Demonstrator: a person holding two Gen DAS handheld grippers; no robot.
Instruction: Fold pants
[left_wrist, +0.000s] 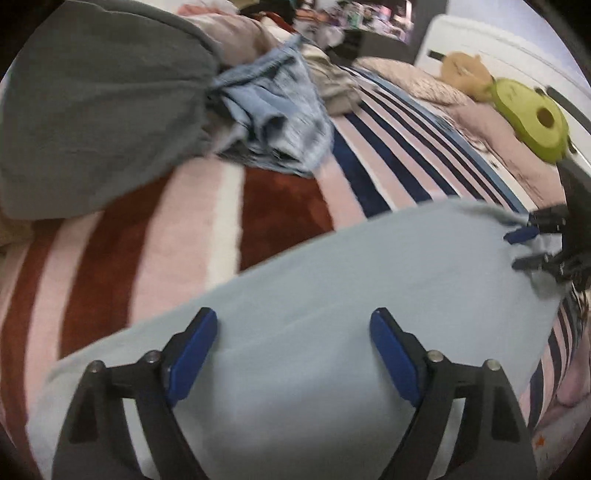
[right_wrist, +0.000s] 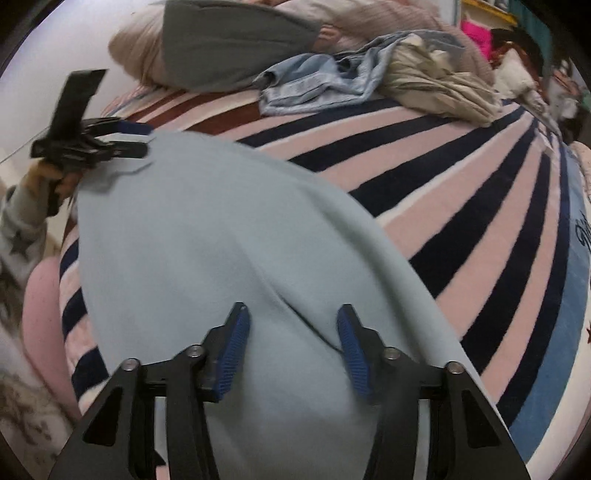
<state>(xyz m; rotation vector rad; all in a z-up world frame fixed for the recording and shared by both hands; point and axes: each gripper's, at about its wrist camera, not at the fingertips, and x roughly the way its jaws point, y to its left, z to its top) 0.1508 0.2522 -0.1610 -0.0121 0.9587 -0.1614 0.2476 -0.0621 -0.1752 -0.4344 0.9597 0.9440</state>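
Pale blue pants (left_wrist: 332, 277) lie spread flat on a striped blanket (left_wrist: 147, 240) on a bed. My left gripper (left_wrist: 293, 314) hovers over the near part of the pants, open wide, with nothing pinched. At the far right end of the cloth is my right gripper (left_wrist: 511, 251), its fingers on either side of the pants' edge. In the right wrist view the right gripper (right_wrist: 293, 307) stands open over the pants (right_wrist: 203, 240), a soft ridge of cloth running between its pads. The left gripper (right_wrist: 146, 138) shows at the far corner of the pants.
A grey pillow (left_wrist: 92, 110) and a heap of denim clothes (left_wrist: 273, 110) lie at the back of the bed, with a beige garment (right_wrist: 443, 85) beside them. A green plush toy (left_wrist: 532, 118) rests at the right. A hand in a starred sleeve (right_wrist: 22, 236) holds the left gripper.
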